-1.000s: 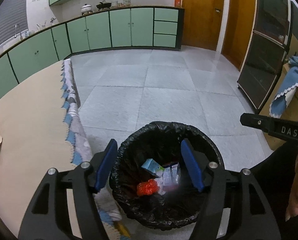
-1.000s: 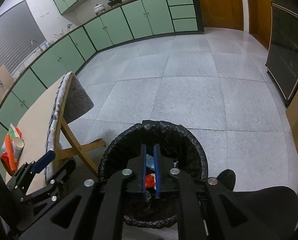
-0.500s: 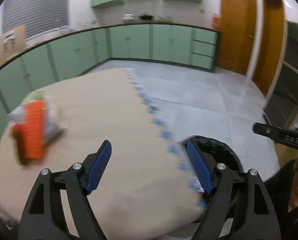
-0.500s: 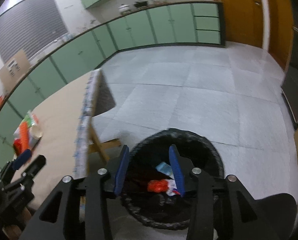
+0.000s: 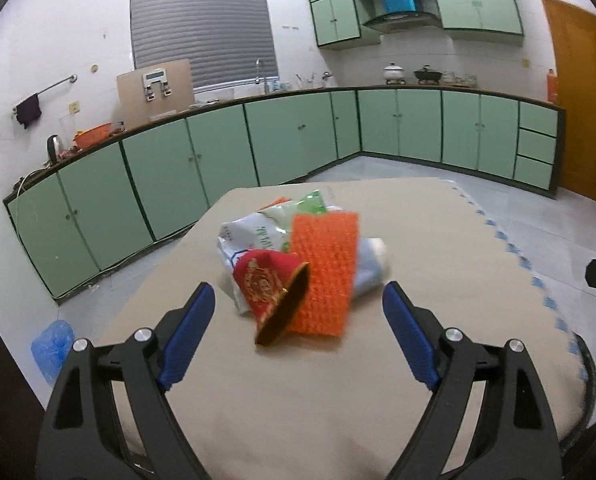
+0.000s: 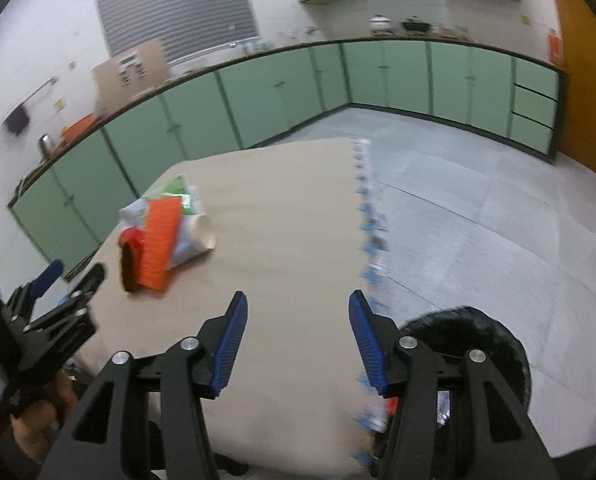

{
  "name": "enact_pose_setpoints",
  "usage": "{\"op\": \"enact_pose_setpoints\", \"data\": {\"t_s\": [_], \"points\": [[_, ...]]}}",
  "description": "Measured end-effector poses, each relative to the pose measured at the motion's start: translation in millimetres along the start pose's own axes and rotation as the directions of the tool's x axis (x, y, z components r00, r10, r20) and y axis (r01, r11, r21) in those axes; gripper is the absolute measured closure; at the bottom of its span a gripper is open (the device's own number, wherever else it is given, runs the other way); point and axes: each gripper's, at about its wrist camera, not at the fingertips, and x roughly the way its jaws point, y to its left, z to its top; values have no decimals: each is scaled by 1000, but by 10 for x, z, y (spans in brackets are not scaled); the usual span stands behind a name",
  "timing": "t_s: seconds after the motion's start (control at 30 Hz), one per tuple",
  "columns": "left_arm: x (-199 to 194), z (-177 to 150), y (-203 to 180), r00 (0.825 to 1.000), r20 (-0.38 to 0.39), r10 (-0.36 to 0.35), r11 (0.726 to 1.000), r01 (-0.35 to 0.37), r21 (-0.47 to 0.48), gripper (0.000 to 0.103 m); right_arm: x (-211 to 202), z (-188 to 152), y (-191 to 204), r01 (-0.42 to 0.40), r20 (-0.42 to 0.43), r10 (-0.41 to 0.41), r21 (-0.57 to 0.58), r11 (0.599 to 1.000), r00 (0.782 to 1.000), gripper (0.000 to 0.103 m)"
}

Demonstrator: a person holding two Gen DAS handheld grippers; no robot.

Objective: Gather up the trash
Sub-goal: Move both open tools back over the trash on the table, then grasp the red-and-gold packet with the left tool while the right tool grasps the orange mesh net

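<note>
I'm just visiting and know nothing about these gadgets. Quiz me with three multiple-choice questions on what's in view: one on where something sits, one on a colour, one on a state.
1. Where is the pile of trash?
A. on the table
B. on the floor
C. on the kitchen counter

2. What colour are the gripper pads?
A. green
B. blue
C. yellow

3. What is between the left gripper's fingers?
A. an orange sponge, clamped
B. a red cup, clamped
C. nothing

Answers: 1 A, the pile lies on the beige table. 2 B, the pads are blue. 3 C, the jaws are opening and grip nothing; the pile lies beyond the fingertips.
</note>
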Motion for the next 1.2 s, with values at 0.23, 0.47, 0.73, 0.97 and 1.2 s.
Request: {"op": "enact_pose_setpoints", "data": {"t_s": [0.23, 0.47, 0.73, 0.97, 1.2], "points": [[399, -4, 40, 1000, -21, 10, 1000, -9, 9, 20, 405, 72, 267, -32, -50, 31, -33, 999, 998, 50], [737, -95, 213, 994, -106, -9, 1000, 6, -30, 57, 720, 155, 473, -66, -81, 62, -47, 997, 995, 50], [666, -89, 448, 995, -88, -52, 996, 45, -83, 93, 984, 203, 838, -138, -108, 130, -76, 987, 986, 50], [453, -26, 726, 998, -46, -50, 989, 43, -141, 98, 1224, 194, 1229, -205, -126, 191, -100, 974, 973, 50], [297, -38, 909, 999, -13, -40, 987, 37, -159, 98, 1480, 128, 1460, -215, -150, 199, -102, 971, 969, 50]]}}
